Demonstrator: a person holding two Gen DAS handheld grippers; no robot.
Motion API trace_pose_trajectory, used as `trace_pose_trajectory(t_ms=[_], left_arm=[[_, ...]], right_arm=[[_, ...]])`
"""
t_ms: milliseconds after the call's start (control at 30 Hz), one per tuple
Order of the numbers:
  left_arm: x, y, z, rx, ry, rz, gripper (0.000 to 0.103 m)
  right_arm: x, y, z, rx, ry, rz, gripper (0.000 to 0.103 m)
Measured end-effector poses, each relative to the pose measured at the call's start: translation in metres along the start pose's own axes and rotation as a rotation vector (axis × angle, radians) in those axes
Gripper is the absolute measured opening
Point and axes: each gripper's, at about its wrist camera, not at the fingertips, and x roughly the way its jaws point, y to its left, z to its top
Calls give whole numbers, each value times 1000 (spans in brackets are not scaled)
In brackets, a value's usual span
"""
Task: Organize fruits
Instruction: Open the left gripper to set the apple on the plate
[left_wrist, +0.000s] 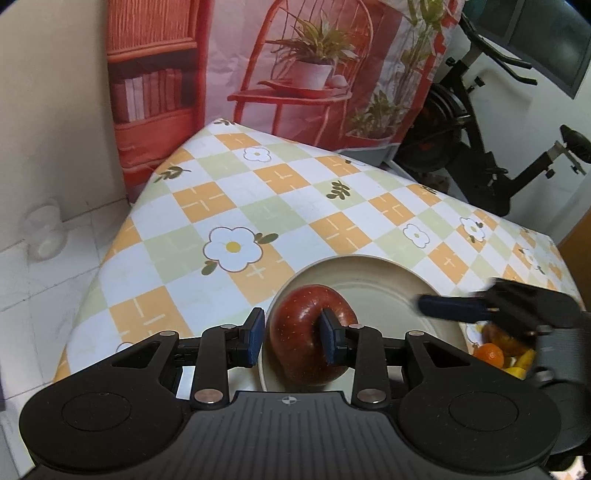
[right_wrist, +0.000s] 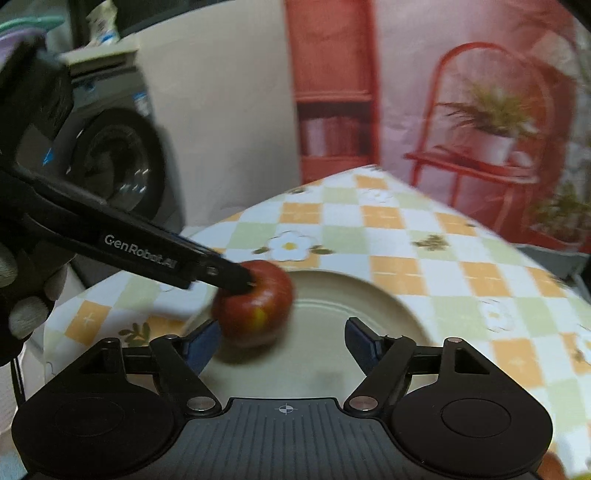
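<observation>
Apple (left_wrist: 310, 332), low centre of frame, pinched by left gripper (left_wrist: 291, 339) over plate (left_wrist: 369, 273) for placing; right gripper (right_wrist: 282, 341) spread

The apple (left_wrist: 310, 336) between the fingers of the left gripper (left_wrist: 291, 338) is deep red with pale speckles; the right wrist view shows a yellow-green patch on its side. Both grippers are black with dark blue pads (left_wrist: 256, 334). The plate (left_wrist: 373, 273) beneath is plain cream. Ahead, the worktop (left_wrist: 229, 206) cloth is checked in orange, pale green and white, with white yellow-centred flowers and olive leaf sprigs. Right of the left gripper lie orange and yellow fruits (left_wrist: 498, 356).
</observation>
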Motion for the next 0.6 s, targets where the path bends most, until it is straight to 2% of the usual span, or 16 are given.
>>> trace_pose_trajectory(t_ms=[200, 333, 600], left_arm=[[-18, -23, -3, -26, -66, 16, 35], [-27, -56, -5, 3, -108, -18, 35], [-23, -135, -13, 89, -118, -147, 35]], right_arm=[[-64, -38, -26, 112, -105, -108, 71], [-107, -64, -46, 147, -176, -201, 73], [-166, -120, -94, 269, -217, -337, 73]])
